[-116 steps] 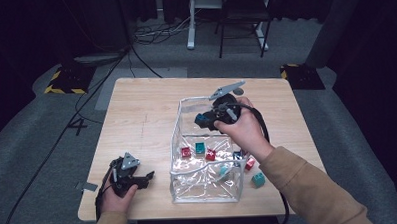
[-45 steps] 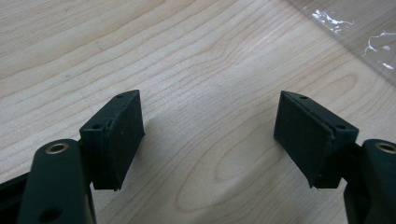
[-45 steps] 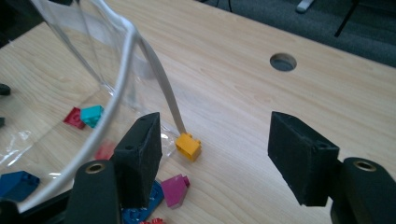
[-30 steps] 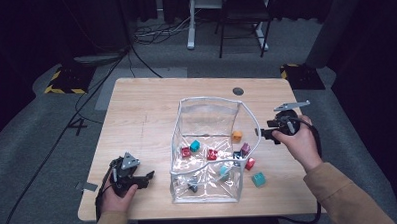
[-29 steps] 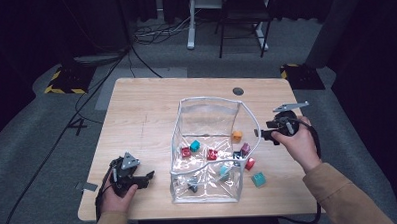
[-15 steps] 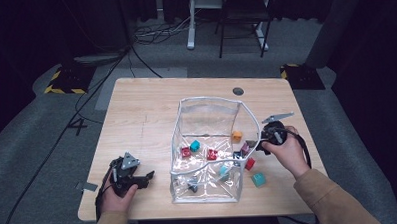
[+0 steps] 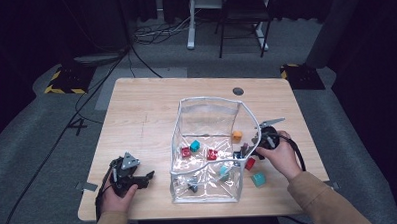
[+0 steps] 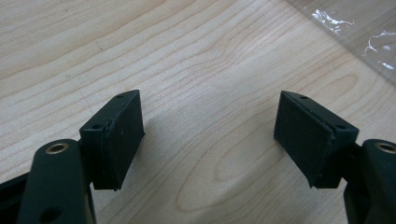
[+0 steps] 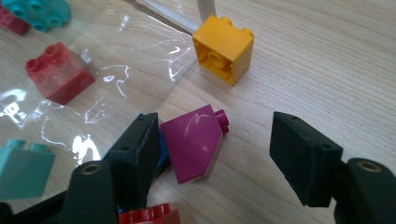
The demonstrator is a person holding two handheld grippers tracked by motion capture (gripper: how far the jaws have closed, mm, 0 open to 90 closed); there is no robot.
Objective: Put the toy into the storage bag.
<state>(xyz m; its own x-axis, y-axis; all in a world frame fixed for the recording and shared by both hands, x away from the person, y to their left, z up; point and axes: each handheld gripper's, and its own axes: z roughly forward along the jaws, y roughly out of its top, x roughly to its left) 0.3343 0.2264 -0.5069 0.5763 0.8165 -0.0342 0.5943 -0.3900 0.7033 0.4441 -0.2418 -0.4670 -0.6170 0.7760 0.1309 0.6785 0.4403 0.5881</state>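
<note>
Close up, right gripper (image 9: 212, 154) jaws straddle magenta brick (image 9: 194, 140), untouched.

A light wooden table (image 7: 151, 108) fills the middle of the high view. A clear plastic bag (image 7: 207, 141) stands open at centre right. Just right of the bag, on bare wood, lie an orange block (image 9: 224, 49) at top, a magenta block (image 9: 194, 140) below it, then a red block (image 7: 250, 163) and a teal block (image 7: 258, 179) lowest.

Magenta sloped brick (image 9: 196, 140), tipped sideways
</note>
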